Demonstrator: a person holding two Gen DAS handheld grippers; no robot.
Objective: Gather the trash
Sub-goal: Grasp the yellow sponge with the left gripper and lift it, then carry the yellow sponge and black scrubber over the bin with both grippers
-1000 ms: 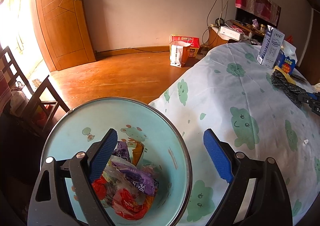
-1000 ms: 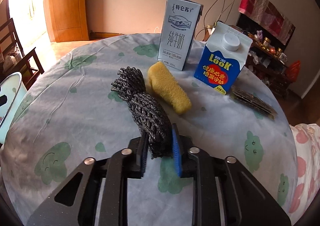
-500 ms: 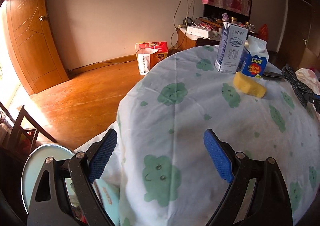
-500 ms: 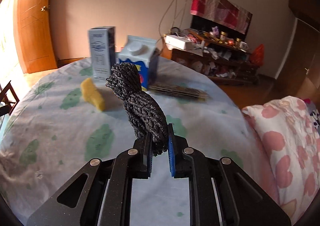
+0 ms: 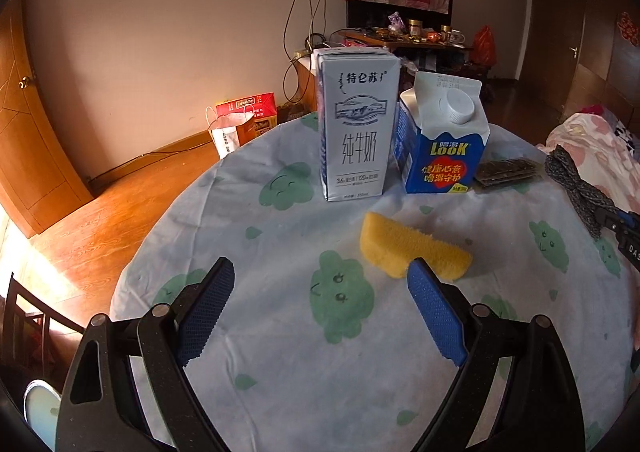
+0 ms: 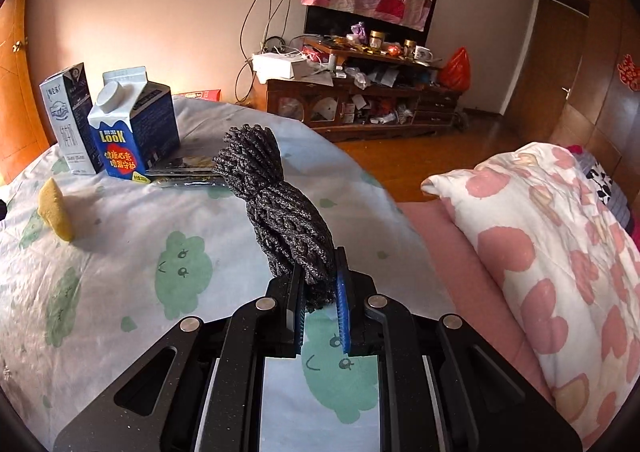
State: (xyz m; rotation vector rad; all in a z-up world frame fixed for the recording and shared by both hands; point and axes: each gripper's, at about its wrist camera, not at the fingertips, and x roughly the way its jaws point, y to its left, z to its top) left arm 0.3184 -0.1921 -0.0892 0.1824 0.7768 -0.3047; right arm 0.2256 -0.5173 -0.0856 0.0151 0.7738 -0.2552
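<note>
My right gripper is shut on a dark grey knitted bundle and holds it above the table; the bundle also shows at the right edge of the left wrist view. My left gripper is open and empty, just above the table. A yellow sponge lies right in front of its right finger. Behind it stand a white milk carton and a blue LOOK carton, with a flat dark packet beside them. The light blue trash bin's rim shows at the bottom left.
The round table has a white cloth with green prints. A pink flowered quilt lies to the right. A cluttered wooden cabinet stands by the far wall. A paper bag and a red box stand on the wooden floor.
My left gripper has moved from over the trash bin to above the table, facing the sponge and cartons. My right gripper has lifted the knitted bundle and swung right.
</note>
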